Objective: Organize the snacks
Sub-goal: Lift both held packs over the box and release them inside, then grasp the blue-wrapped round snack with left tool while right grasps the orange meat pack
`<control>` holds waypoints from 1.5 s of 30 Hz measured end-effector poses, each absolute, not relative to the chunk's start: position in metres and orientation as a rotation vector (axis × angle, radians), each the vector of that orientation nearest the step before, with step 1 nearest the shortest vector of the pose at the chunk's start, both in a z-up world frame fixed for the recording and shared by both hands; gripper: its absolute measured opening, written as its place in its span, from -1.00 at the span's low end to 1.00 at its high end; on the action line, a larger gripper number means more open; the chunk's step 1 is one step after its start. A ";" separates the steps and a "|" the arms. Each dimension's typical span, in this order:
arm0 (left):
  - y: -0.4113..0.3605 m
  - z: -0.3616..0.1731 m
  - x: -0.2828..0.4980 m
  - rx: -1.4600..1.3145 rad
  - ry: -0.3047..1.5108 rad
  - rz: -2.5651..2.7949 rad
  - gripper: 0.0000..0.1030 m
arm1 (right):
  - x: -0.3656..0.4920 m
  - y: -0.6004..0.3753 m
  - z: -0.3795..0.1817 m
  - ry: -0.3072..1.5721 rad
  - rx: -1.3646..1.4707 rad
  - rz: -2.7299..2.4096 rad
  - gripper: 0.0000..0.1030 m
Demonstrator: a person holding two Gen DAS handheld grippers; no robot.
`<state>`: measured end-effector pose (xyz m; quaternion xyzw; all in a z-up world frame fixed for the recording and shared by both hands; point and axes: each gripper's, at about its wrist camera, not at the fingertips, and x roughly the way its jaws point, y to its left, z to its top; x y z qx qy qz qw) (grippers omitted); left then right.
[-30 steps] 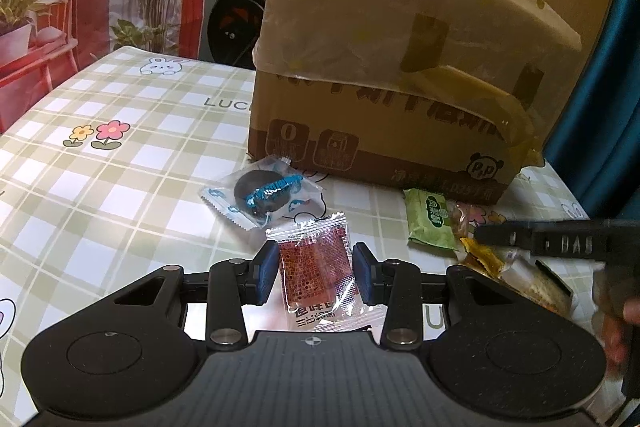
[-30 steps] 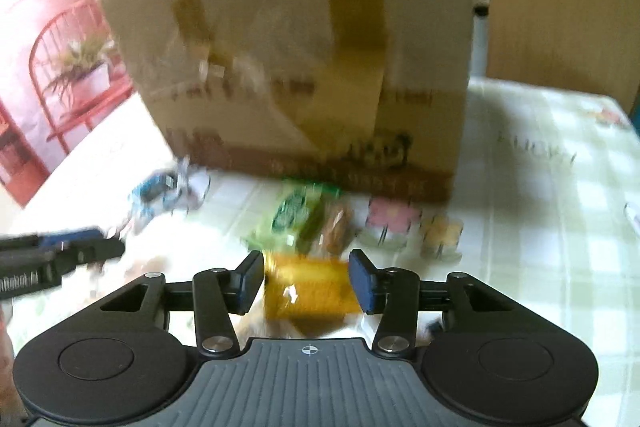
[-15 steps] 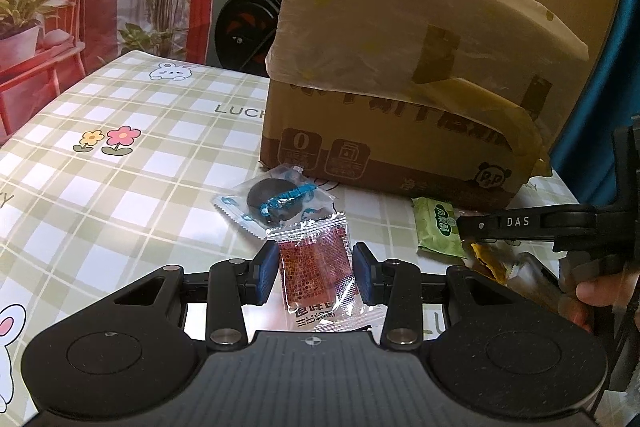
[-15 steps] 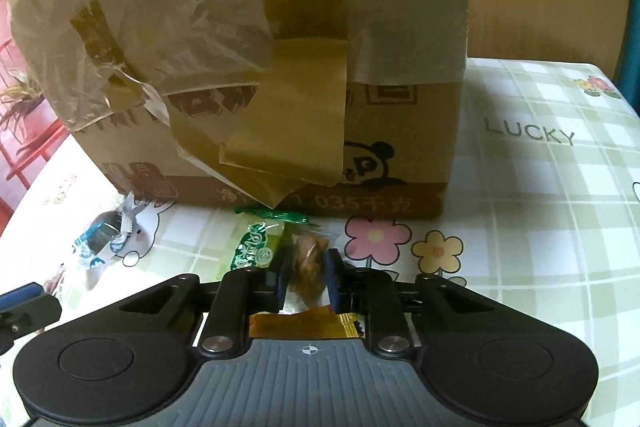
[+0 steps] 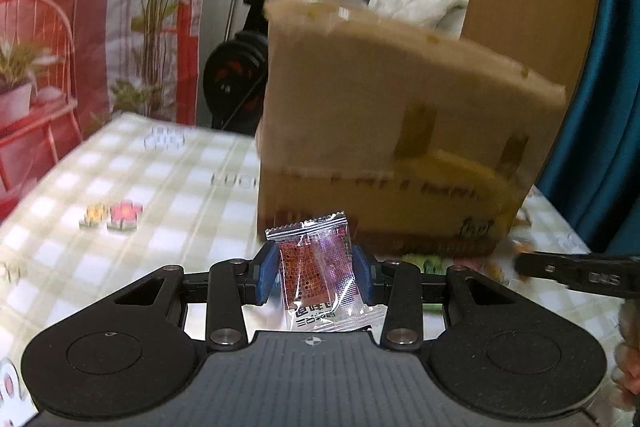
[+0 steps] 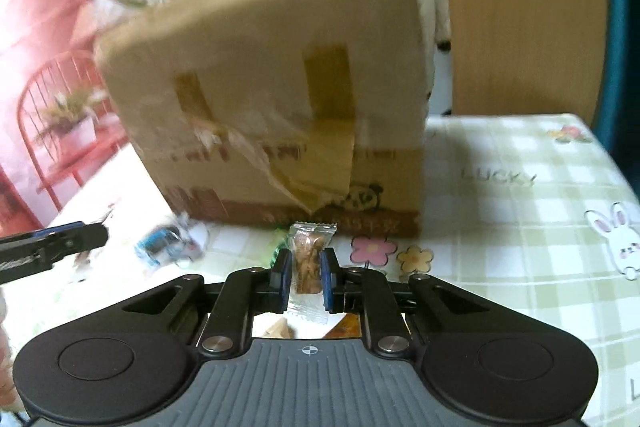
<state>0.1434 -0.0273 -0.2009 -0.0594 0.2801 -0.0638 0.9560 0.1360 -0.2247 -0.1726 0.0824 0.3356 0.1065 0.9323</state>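
Note:
My left gripper [image 5: 315, 273] is shut on a clear packet with a red snack [image 5: 316, 267] and holds it up above the table, in front of the taped cardboard box [image 5: 400, 163]. My right gripper [image 6: 306, 277] is shut on a small clear packet with a brown snack [image 6: 308, 261], also lifted. The box [image 6: 280, 115] stands right ahead of it. A blue-printed packet [image 6: 164, 247] and a green packet [image 6: 276, 253] lie on the table by the box. The right gripper also shows in the left wrist view [image 5: 576, 273].
The table has a green checked cloth [image 6: 520, 195] with flowers and rabbits. A wooden panel [image 6: 520, 11] and a teal curtain [image 5: 600, 107] stand at the right. An exercise bike [image 5: 244, 67] and a red printed backdrop [image 5: 48, 27] are behind the table.
Both grippers have risen off the table, each with its packet. The right gripper closed on the brown snack packet during the last second. Both views tilted up towards the box.

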 end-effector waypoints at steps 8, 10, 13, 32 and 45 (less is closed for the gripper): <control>-0.027 -0.140 0.163 -0.101 0.403 -0.157 -0.18 | 0.133 -0.243 -0.094 0.465 0.168 0.218 -0.73; -0.027 -0.122 0.173 -0.106 0.361 -0.169 -0.18 | 0.146 -0.245 -0.072 0.416 0.149 0.226 -0.73; -0.029 -0.100 0.196 -0.119 0.322 -0.177 -0.18 | 0.174 -0.245 -0.049 0.380 0.110 0.221 -0.73; -0.047 -0.106 0.310 -0.074 0.498 -0.189 0.16 | 0.267 -0.234 -0.067 0.545 0.096 0.132 -0.54; -0.013 -0.088 0.242 -0.096 0.418 -0.258 0.22 | 0.206 -0.247 -0.055 0.457 0.133 0.193 -0.18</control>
